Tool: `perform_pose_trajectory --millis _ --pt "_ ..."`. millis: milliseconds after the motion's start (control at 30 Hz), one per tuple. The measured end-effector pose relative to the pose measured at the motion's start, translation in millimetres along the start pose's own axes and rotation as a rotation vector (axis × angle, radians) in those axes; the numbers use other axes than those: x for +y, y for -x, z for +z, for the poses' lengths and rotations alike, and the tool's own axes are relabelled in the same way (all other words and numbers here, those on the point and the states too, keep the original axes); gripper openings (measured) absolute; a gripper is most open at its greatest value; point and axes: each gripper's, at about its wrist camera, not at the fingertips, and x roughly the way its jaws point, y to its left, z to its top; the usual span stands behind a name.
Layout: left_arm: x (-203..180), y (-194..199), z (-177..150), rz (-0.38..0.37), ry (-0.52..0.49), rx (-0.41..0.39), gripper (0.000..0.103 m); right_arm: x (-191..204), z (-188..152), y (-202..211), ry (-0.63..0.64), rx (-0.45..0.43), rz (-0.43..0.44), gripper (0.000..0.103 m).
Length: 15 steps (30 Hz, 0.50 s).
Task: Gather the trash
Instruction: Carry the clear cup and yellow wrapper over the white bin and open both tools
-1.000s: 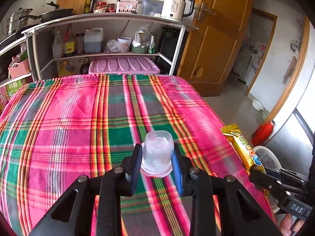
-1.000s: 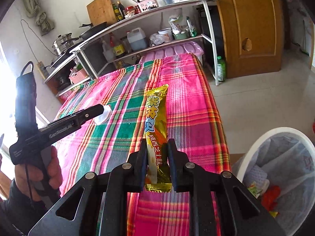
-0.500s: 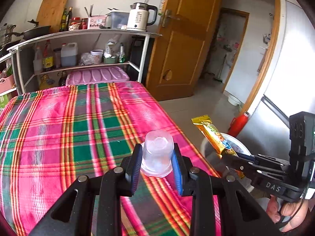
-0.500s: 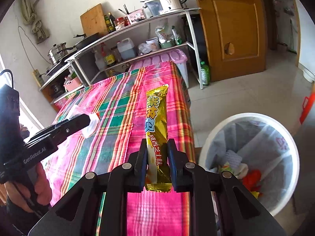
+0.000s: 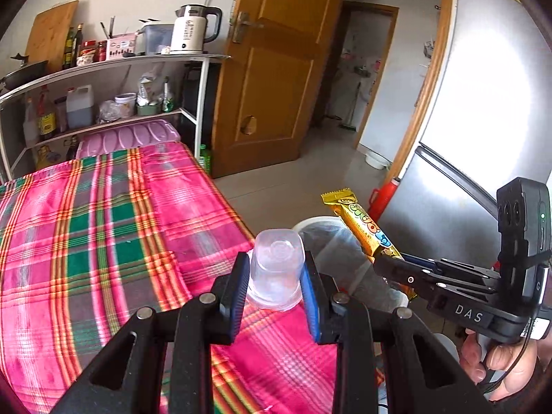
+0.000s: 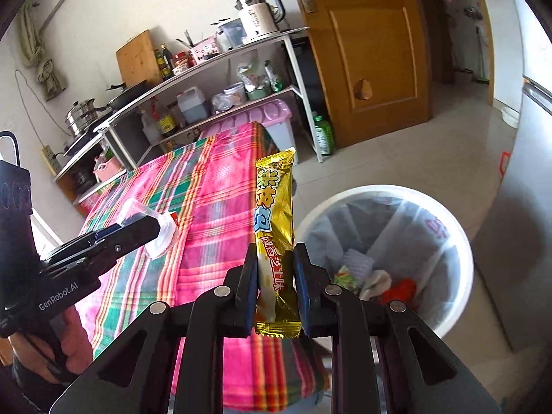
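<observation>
Gold snack wrapper [image 6: 275, 241] pinched upright in right gripper [image 6: 275, 286], above plaid table edge. Clear plastic cup [image 5: 276, 269] clamped upside down in left gripper [image 5: 276, 286]. White bin [image 6: 445, 220] at 2 o'clock from wrapper, liner holding scraps. Shelf rack [image 6: 207, 69] at 11 o'clock beyond, kettle [image 6: 258, 13] on top.

In the left wrist view the bin [image 5: 321, 222] shows only a strip of rim, the cup [image 5: 276, 269] and the wrapper [image 5: 362, 231] covering the rest; the wrapper's lower end is lost inside the right gripper [image 5: 391, 264], and its print is too small to read. Behind the bin, in the right wrist view, the table [image 6: 214, 200] runs out of frame at the bottom; the scraps [image 6: 372, 279] in the bin are too jumbled to name; the cup [image 6: 151, 224] is half hidden by the left gripper [image 6: 157, 229].
</observation>
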Motion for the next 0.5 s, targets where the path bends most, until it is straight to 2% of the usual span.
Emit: perform_pose_trajectory --millis 500 --pt "-49.3 -48.9 3.7 -0.074 -0.052 0.057 0.031 -60.4 -12.3 6.7 -0.093 0.010 -0.070 0.020"
